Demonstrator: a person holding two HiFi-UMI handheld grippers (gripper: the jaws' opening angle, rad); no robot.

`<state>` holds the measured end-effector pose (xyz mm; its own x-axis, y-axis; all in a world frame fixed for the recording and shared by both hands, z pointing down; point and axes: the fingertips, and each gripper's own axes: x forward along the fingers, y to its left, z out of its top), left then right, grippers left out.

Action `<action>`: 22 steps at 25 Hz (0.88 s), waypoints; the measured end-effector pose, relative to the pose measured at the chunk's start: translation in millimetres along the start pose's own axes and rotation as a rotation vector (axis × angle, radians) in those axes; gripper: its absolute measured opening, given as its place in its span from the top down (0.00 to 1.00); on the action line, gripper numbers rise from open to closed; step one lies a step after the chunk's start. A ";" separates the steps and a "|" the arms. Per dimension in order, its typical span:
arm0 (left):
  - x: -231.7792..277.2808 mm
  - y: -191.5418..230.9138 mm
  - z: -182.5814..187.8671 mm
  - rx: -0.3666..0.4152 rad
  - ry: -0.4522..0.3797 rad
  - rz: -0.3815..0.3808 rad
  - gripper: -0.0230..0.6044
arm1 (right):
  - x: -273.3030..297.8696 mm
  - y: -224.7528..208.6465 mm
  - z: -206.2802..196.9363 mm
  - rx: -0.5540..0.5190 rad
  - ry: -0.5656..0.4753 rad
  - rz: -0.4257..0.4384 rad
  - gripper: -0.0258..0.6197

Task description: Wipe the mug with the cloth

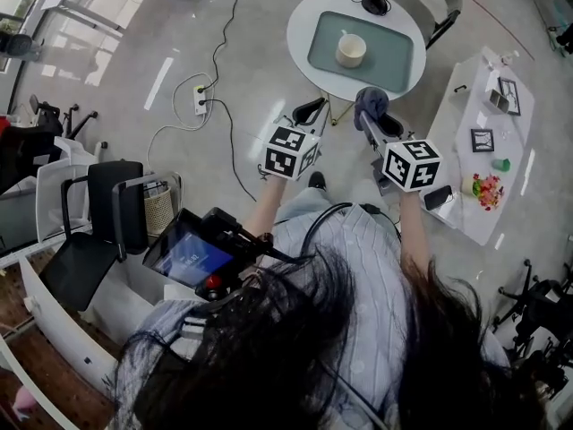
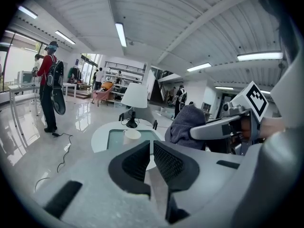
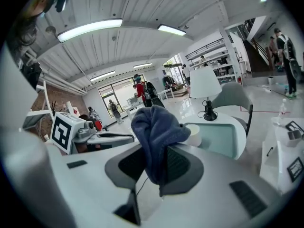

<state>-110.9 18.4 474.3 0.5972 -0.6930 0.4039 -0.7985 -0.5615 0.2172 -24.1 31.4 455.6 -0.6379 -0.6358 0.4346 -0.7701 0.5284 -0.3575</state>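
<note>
The cloth (image 3: 154, 127) is dark blue and bunched. In the right gripper view, its long axis runs up and down in the centre of the frame: the thick end stands above the jaws and the thin end goes down between the pads. The right gripper (image 3: 156, 152) is closed on this thin end and holds the cloth. In the head view the cloth is at the upper centre, just below the round table (image 1: 304, 25), and the gripper points toward the top of the frame, to the table.

The left gripper (image 2: 151, 144) has its jaws together with nothing between them. In the head view it is just left of the right gripper, and it also points to the table.

The mug (image 1: 351, 50) is pale and stands upright with its mouth up. It stands on a green tray (image 1: 394, 61) at the middle of the table, well apart from both grippers. Its inside looks plain and pale. I cannot tell which way the handle points. The mug is the only thing on the tray. A lamp (image 3: 205, 87) with a white shade stands at the far edge of the table, off the tray.
</note>
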 end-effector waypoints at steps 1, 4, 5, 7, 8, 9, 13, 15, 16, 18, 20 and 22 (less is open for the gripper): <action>2.0 2.9 -0.8 -0.003 0.004 0.000 0.93 | 2.2 -1.8 1.0 0.000 0.000 -0.003 0.81; 8.3 8.7 -3.3 -0.011 0.018 -0.001 0.93 | 6.0 -7.8 3.5 0.004 0.003 -0.012 0.81; 10.8 10.1 -3.1 -0.013 0.021 -0.002 0.93 | 7.2 -10.4 5.0 0.005 0.005 -0.014 0.81; 16.0 12.8 -2.4 -0.018 0.028 -0.001 0.93 | 10.4 -15.8 7.6 0.008 0.009 -0.018 0.81; 18.5 14.1 -2.5 -0.023 0.032 0.000 0.93 | 12.1 -18.1 8.3 0.011 0.012 -0.018 0.81; 21.0 15.4 -2.9 -0.028 0.035 0.001 0.93 | 13.9 -20.4 8.7 0.012 0.016 -0.017 0.81; 31.5 25.6 -4.3 -0.052 0.047 0.029 0.93 | 23.7 -30.9 10.6 0.012 0.032 -0.009 0.81; 38.2 32.7 -4.4 -0.061 0.060 0.049 0.93 | 30.9 -38.9 13.5 0.012 0.040 -0.002 0.81; 42.0 35.3 -4.8 -0.067 0.067 0.056 0.93 | 34.1 -43.9 15.2 0.012 0.045 0.001 0.81; 49.7 39.6 -6.6 -0.087 0.080 0.070 0.93 | 39.6 -55.1 18.9 0.012 0.053 0.007 0.81; 56.7 44.4 -9.7 -0.111 0.096 0.084 0.93 | 45.4 -66.5 23.4 0.011 0.061 0.010 0.81; 64.8 49.8 -12.1 -0.130 0.115 0.095 0.93 | 52.6 -78.1 29.7 0.010 0.067 0.016 0.81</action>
<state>-113.0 -49.0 522.0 0.5117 -0.6796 0.5257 -0.8586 -0.4273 0.2833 2.4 -60.0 481.9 -0.6489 -0.5876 0.4833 -0.7599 0.5324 -0.3729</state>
